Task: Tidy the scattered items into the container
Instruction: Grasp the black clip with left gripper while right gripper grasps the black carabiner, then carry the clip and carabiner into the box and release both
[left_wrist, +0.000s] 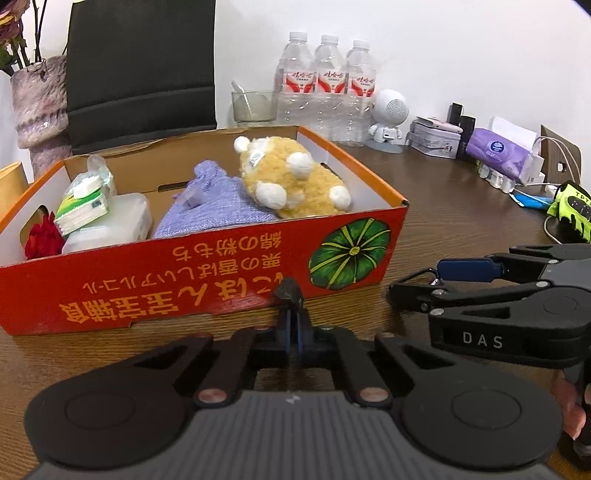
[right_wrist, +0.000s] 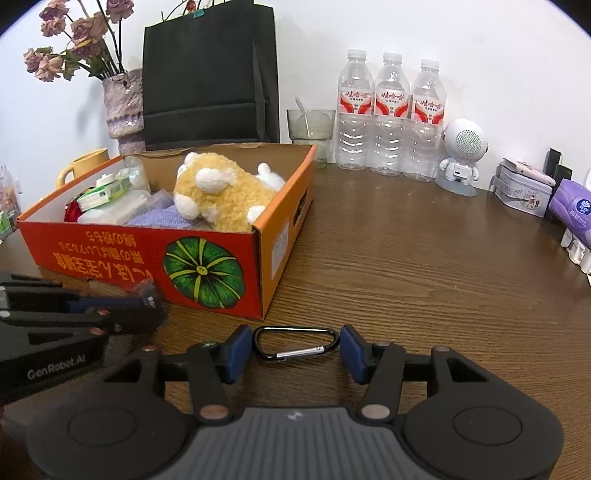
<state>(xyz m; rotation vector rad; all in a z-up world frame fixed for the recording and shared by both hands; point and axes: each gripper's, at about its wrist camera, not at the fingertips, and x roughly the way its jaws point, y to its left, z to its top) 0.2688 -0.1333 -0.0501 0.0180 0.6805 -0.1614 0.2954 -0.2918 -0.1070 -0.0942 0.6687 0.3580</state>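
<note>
An orange-red cardboard box (left_wrist: 184, 280) with a pumpkin picture stands on the wooden table. In it lie a tan plush toy (left_wrist: 291, 177), a purple cloth (left_wrist: 210, 206), tissue packs (left_wrist: 83, 206), a white plastic case and a red flower. Just in front of the box wall, my left gripper (left_wrist: 293, 314) is shut on a small dark item (left_wrist: 288, 291) that sticks out at its tips. To its right, low over the table, my right gripper (right_wrist: 295, 341) has its blue pads (right_wrist: 236, 350) pressed on both ends of a black carabiner (right_wrist: 301, 352).
Along the back wall stand three water bottles (right_wrist: 391, 110), a glass (right_wrist: 310, 123), a white robot figure (right_wrist: 463, 155), a black bag (right_wrist: 210, 74) and a vase (right_wrist: 123, 107). A tin, purple tissues (left_wrist: 498, 151), cables and a green glove (left_wrist: 570, 210) sit at the right.
</note>
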